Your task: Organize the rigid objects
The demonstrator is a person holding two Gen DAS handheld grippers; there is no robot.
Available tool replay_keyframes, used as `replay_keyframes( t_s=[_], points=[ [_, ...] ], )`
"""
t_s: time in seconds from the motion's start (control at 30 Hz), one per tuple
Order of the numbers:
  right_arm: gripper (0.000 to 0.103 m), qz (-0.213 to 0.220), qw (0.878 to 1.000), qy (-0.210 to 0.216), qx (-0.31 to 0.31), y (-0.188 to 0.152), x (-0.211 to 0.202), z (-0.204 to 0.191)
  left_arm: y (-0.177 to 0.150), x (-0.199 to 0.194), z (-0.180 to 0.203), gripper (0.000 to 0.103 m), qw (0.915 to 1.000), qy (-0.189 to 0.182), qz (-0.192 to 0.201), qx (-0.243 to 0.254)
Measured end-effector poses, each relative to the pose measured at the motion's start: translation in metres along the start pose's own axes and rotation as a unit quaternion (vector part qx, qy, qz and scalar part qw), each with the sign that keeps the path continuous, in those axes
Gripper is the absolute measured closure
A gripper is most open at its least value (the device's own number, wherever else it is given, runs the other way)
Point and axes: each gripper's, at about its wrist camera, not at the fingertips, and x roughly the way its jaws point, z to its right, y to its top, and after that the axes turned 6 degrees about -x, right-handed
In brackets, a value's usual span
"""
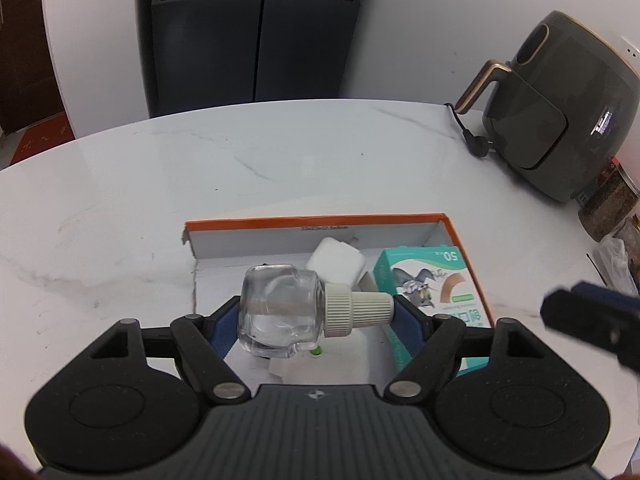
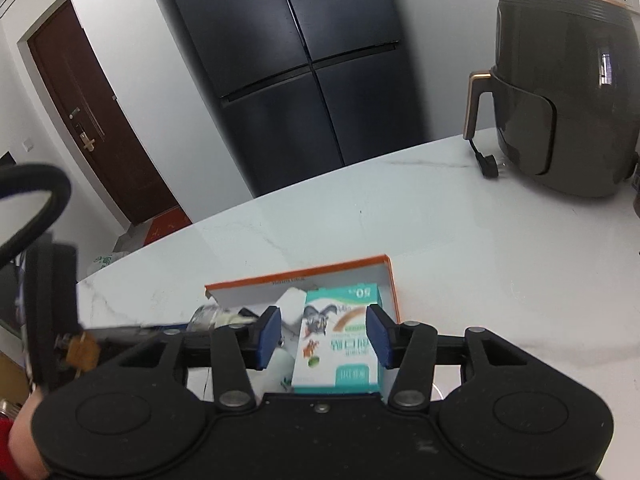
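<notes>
On the white marble table sits a grey air fryer at the far right, its plug lying loose beside it; a dark fridge stands behind. Nearer, an orange-edged cardboard tray holds a teal box at its right side and a white block toward the back wall. Left gripper hangs over the tray, jaws about half spread and clenched on a small glass bottle lying sideways: one pad on the glass base, the other on the tip of the ribbed white cap. Right gripper is above the teal box, jaws parted, pads either side of it with visible gaps, nothing gripped. The box lies flat in the tray.
</notes>
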Motion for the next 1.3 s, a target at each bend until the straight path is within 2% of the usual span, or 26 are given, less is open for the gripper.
replay_keyframes(
  t_s=[0.2,0.37,0.4,0.5,0.53,0.77,0.97,1.3],
  points=[
    [0.027,0.009,1.0,-0.017,-0.016,-0.009,-0.018,-0.007,-0.004,-0.013,0.014,0.02,0.9998,0.001,0.011,0.018],
    [0.025,0.006,0.999,-0.027,-0.023,-0.018,-0.036,-0.009,-0.014,-0.037,0.02,0.013,0.9994,0.013,0.022,0.021],
    [0.024,0.005,0.999,-0.03,-0.025,-0.021,-0.04,-0.01,-0.017,-0.044,0.02,0.009,0.9993,0.021,0.025,0.019],
    [0.022,0.002,0.999,-0.03,-0.025,-0.031,-0.054,-0.01,-0.029,-0.065,0.02,0.006,0.999,0.027,0.032,0.014],
    [0.021,0.002,0.999,-0.029,-0.026,-0.035,-0.058,-0.01,-0.034,-0.072,0.02,0.0,0.9988,0.033,0.034,0.013],
    [0.016,-0.019,0.999,-0.034,-0.032,-0.072,-0.089,-0.011,-0.085,-0.116,0.019,0.0,0.9967,0.078,0.024,-0.003],
    [0.013,-0.022,0.999,-0.041,-0.025,-0.104,-0.107,-0.011,-0.126,-0.135,0.017,0.0,0.9951,0.093,0.015,-0.03],
    [0.012,-0.027,0.998,-0.049,-0.033,-0.129,-0.122,-0.011,-0.152,-0.146,0.031,0.0,0.994,0.106,0.02,-0.019]
  ],
)
